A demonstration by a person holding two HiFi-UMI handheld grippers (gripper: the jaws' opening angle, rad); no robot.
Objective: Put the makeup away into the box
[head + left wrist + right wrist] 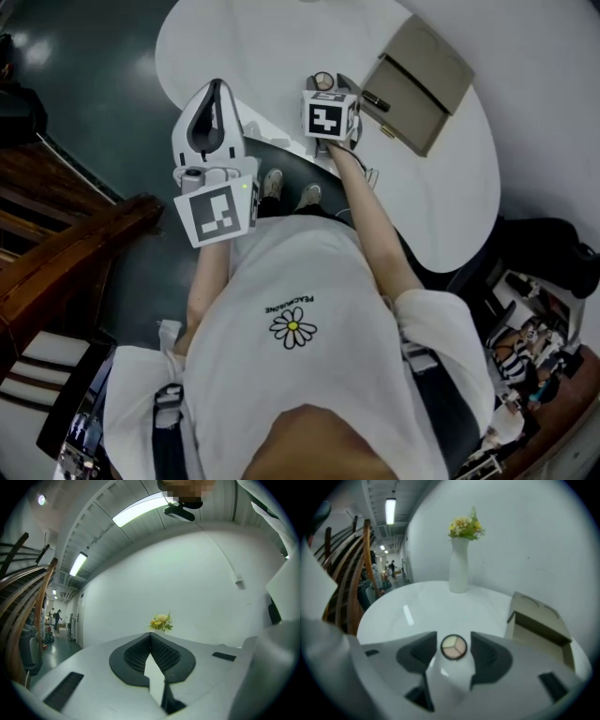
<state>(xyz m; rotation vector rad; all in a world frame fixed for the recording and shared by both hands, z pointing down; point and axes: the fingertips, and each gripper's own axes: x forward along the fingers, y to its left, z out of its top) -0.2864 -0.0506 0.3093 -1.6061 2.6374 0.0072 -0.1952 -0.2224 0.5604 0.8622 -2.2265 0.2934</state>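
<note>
Right hand-held gripper spread, compact between, box beside

White vase of flowers stands on the round table.

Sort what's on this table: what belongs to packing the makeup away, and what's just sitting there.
For the job: round makeup compact, lying between the open jaws of the right gripper; open tan box; small dark stick beside the box, likely makeup.
Just sitting there: white vase with flowers.
</note>
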